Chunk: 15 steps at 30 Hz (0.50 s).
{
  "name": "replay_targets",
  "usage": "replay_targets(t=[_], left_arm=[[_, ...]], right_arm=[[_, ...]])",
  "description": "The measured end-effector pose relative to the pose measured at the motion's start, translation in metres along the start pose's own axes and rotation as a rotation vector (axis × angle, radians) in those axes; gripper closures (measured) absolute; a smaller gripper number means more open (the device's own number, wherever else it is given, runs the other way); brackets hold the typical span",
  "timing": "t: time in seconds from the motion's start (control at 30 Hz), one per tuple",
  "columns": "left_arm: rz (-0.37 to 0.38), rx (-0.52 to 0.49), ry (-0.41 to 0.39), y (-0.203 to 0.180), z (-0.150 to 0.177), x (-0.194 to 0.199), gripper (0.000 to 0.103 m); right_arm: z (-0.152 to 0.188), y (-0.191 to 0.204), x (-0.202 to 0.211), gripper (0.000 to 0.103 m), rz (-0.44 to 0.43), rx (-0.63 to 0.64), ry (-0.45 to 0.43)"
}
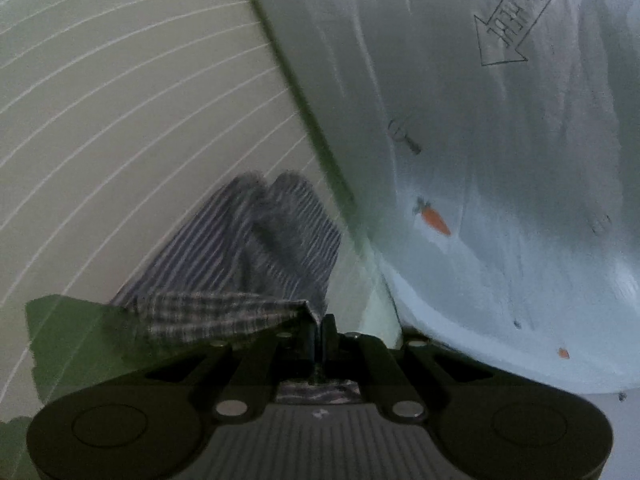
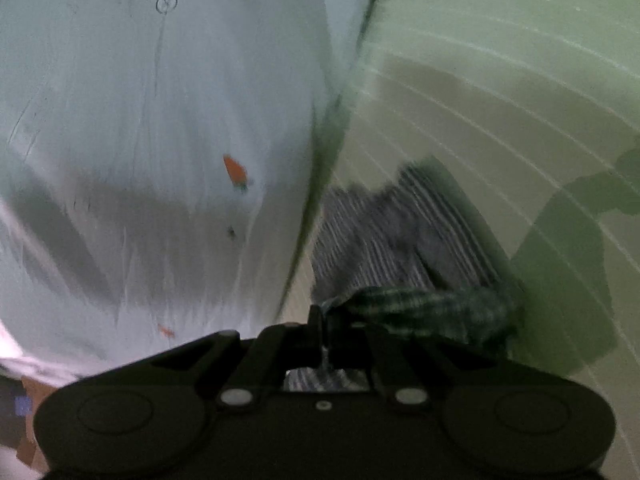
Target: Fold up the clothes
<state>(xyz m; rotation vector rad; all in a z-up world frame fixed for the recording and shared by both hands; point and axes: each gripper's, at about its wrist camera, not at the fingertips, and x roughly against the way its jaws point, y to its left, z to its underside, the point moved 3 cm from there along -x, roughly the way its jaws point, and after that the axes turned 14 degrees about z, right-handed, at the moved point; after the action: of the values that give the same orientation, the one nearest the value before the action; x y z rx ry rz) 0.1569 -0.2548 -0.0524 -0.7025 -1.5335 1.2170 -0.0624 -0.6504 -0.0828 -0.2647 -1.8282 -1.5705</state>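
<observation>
item: dark grey-and-white striped cloth garment (image 1: 256,248), hanging off the surface, pinched at an upper edge by both tools, over a pale tiled floor (image 1: 120,100).
left gripper (image 1: 319,330): jaws closed tight on a fabric edge.
right gripper (image 2: 322,322): jaws likewise closed on the cloth (image 2: 400,240).
step, as judged: garment lifted and spread, ahead of laying flat for the first fold; next move calls for even tension and lowering onto the pale blue carrot-print sheet (image 1: 480,160).
writing: arrow label (image 1: 516,28), mirrored, perhaps "here"; not legible.
</observation>
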Motion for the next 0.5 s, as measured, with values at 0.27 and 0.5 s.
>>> replay_targets(t=[0.27,0.5], left_arm=[[-0.171,-0.155,-0.035,-0.030,-0.052,-0.076,0.024],[-0.519,-0.599,0.129,0.010,-0.005,-0.092,0.013]], right_arm=[[-0.090,0.047,-0.073,0.043,0.063,0.015,-0.151],[-0.046,0.051,-0.094,0.022,0.383,0.549,-0.220]])
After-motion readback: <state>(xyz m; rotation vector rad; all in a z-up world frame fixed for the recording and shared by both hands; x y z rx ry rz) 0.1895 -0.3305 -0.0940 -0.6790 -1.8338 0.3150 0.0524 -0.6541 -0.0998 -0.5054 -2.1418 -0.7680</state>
